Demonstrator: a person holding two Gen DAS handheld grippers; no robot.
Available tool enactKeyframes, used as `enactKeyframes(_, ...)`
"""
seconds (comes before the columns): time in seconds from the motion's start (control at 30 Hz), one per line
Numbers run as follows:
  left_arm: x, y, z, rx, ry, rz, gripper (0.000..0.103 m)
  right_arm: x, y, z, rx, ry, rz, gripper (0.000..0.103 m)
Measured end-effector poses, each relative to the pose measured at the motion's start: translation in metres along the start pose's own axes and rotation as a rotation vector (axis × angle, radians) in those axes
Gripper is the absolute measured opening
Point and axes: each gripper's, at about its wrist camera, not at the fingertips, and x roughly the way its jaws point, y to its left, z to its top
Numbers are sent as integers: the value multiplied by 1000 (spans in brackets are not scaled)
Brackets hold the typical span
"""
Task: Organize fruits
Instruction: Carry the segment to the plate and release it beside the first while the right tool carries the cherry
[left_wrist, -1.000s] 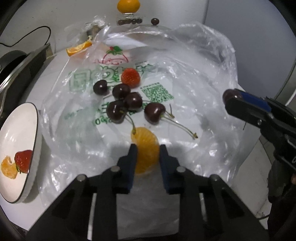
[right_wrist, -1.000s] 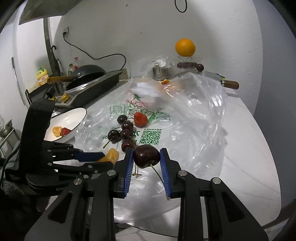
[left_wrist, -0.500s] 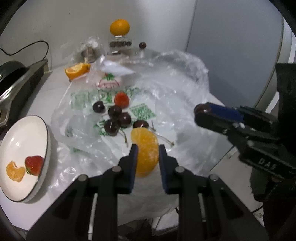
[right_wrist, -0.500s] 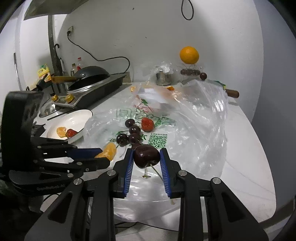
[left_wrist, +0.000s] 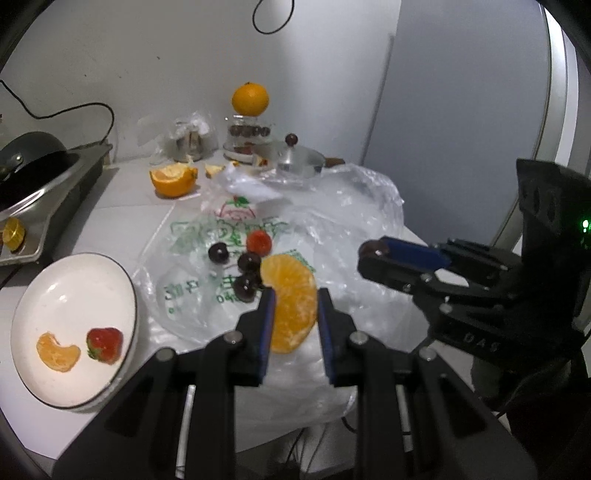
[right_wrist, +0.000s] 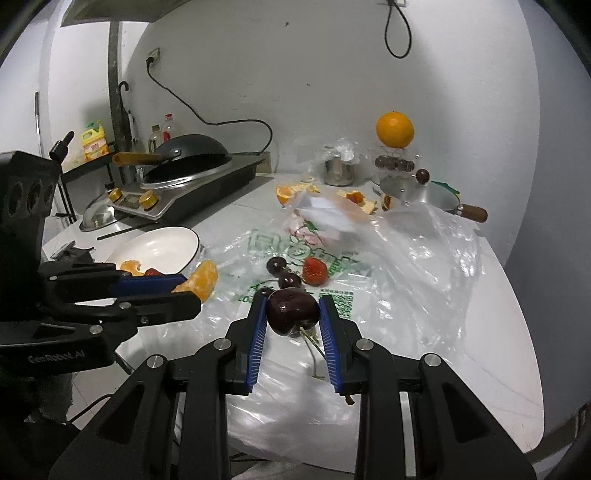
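My left gripper (left_wrist: 293, 301) is shut on an orange segment (left_wrist: 291, 299), held in the air above the plastic bag (left_wrist: 354, 229). My right gripper (right_wrist: 293, 308) is shut on a dark cherry (right_wrist: 293, 311) with its stem hanging down. In the left wrist view the right gripper (left_wrist: 369, 254) reaches in from the right; in the right wrist view the left gripper (right_wrist: 192, 291) shows with the segment (right_wrist: 203, 282). Several cherries (left_wrist: 247, 275) and a strawberry (left_wrist: 259, 240) lie on the bag. The white plate (left_wrist: 74, 291) at the left holds an orange segment (left_wrist: 57, 352) and a strawberry (left_wrist: 104, 341).
A whole orange (left_wrist: 250, 99) sits on a glass jar at the back. Cut orange pieces (left_wrist: 173, 180) and a lidded pot (left_wrist: 293, 158) lie behind the bag. A stove with a black wok (right_wrist: 184, 166) stands at the left. The table edge runs close below both grippers.
My left gripper has lifted the orange segment off the bag and drawn back, so the table looks farther away. My right gripper has risen a little with the cherry still in it.
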Motion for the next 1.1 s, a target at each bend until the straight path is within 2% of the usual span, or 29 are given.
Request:
enactKeyframes(0.37,-16,20,-4,-16,-35,37,23,10,24,9,-34,14,21,30)
enactKeyframes(1.1,-43,87,-24,-111,-57,180,23,33,66,24,-100,36,60,30)
